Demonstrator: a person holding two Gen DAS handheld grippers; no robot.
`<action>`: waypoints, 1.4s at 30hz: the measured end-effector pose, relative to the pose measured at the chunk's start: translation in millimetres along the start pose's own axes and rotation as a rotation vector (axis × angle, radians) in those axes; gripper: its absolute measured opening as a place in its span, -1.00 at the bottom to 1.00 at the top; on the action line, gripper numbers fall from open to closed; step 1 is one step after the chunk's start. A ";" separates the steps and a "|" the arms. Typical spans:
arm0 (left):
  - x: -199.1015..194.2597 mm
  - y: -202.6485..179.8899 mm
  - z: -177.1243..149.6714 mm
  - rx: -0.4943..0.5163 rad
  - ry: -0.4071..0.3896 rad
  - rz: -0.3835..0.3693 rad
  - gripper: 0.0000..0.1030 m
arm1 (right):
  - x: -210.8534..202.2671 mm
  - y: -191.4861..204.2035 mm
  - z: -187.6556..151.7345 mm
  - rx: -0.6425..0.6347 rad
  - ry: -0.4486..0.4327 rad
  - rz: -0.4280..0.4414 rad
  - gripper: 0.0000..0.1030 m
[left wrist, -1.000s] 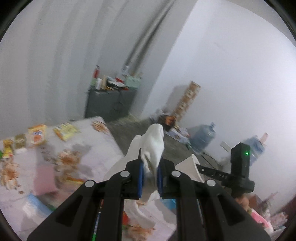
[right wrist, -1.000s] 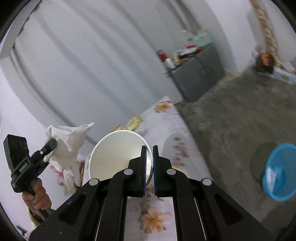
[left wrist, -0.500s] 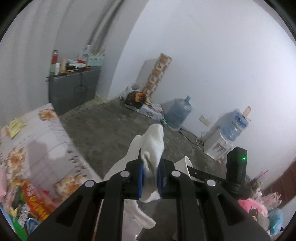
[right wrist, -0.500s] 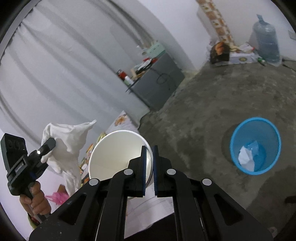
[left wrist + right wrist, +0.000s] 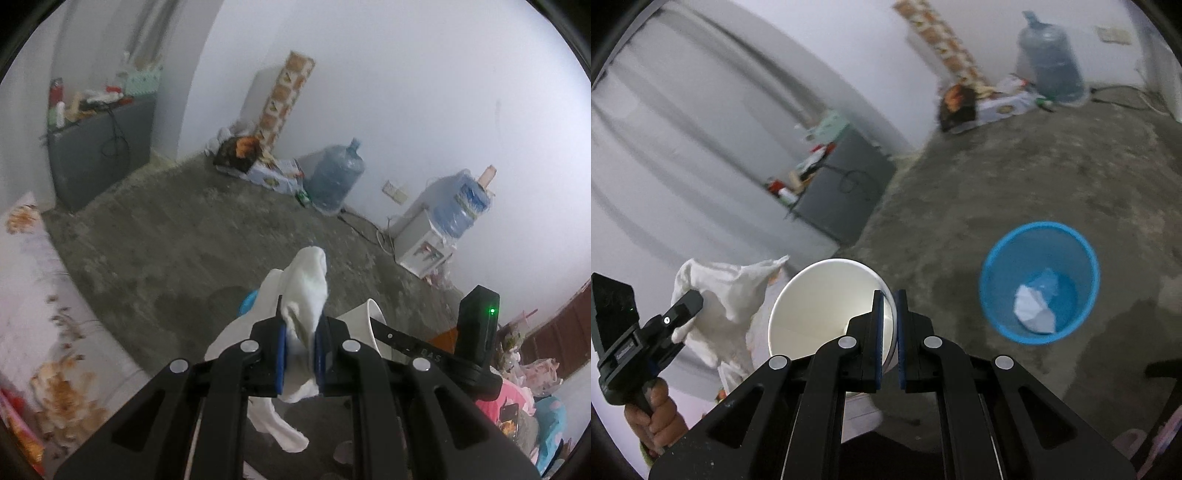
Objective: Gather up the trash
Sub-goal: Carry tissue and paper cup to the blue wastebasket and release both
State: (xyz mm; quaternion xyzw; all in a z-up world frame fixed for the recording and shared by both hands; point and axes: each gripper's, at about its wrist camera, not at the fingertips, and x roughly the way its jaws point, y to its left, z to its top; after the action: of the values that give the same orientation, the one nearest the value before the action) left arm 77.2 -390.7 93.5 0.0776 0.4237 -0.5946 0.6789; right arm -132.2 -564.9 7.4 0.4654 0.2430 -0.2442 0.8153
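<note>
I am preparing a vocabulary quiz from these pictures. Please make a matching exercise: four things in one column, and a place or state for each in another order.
Things:
1. white tissue
2. paper cup
3. blue bin
4. water bottle

Places:
A. on the floor, crumpled paper inside
B. pinched in the left gripper
C. standing by the far wall
D. rim clamped in the right gripper

Pairs: 1-B, 2-D, 3-A, 4-C
</note>
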 end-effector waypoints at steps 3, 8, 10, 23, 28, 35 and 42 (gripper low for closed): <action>32.5 -9.3 1.5 -0.004 0.038 -0.016 -0.78 | 7.0 -23.5 2.5 0.049 -0.001 -0.040 -0.90; 94.2 -26.1 1.7 -0.013 0.113 -0.039 -0.78 | 20.5 -66.8 4.7 0.129 0.004 -0.125 -0.90; 121.2 -31.7 1.5 -0.019 0.145 -0.053 -0.77 | 28.0 -84.7 5.4 0.167 0.012 -0.153 -0.90; 256.3 -55.9 -4.9 -0.019 0.259 -0.039 -0.38 | 89.8 -160.5 19.9 0.330 0.039 -0.291 -0.75; 277.1 -49.2 -14.9 -0.042 0.274 0.011 -0.04 | 129.1 -193.8 10.9 0.375 0.134 -0.374 -0.37; 240.9 -58.7 -21.2 0.032 0.188 0.029 0.11 | 97.2 -167.9 -2.7 0.294 0.055 -0.395 -0.21; 162.0 -70.2 -23.2 0.054 0.052 0.013 0.39 | 52.4 -90.4 2.3 0.063 -0.097 -0.410 0.40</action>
State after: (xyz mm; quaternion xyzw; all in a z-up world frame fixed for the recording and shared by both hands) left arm -6.1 -516.4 -1.3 0.1141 0.4245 -0.5992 0.6691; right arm -148.2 -616.4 -82.1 0.4193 0.2852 -0.4346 0.7443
